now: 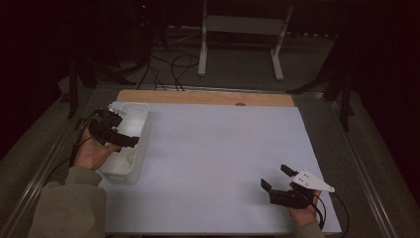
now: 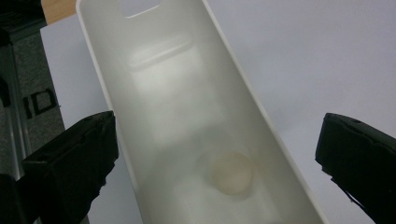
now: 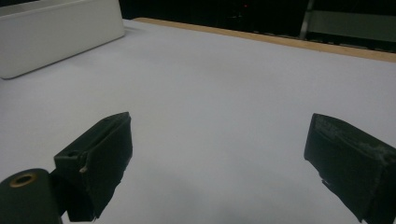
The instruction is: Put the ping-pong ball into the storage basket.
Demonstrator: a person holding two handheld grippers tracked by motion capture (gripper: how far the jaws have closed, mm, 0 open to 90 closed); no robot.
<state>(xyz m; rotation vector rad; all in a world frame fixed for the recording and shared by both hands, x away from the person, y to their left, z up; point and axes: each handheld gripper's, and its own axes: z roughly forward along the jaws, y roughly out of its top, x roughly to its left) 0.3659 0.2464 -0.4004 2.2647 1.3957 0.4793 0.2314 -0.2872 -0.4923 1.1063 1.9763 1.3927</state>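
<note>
Bin-and-ball status: the left tongs (image 1: 113, 130) hung over a white bin (image 1: 140, 130), jaws spread to full width and gripping nothing, one jaw outside each long wall in the left gripper view. A pale ball (image 2: 232, 172) lay on the bin floor between and below the jaws, touching neither. The bin sat along the left edge of the white sheet (image 1: 218, 148) covering the bench (image 1: 208, 97). The right tongs (image 1: 278, 179) hovered near the sheet's front right corner, jaws wide apart and empty, well apart from the bin, with bare sheet between.
</note>
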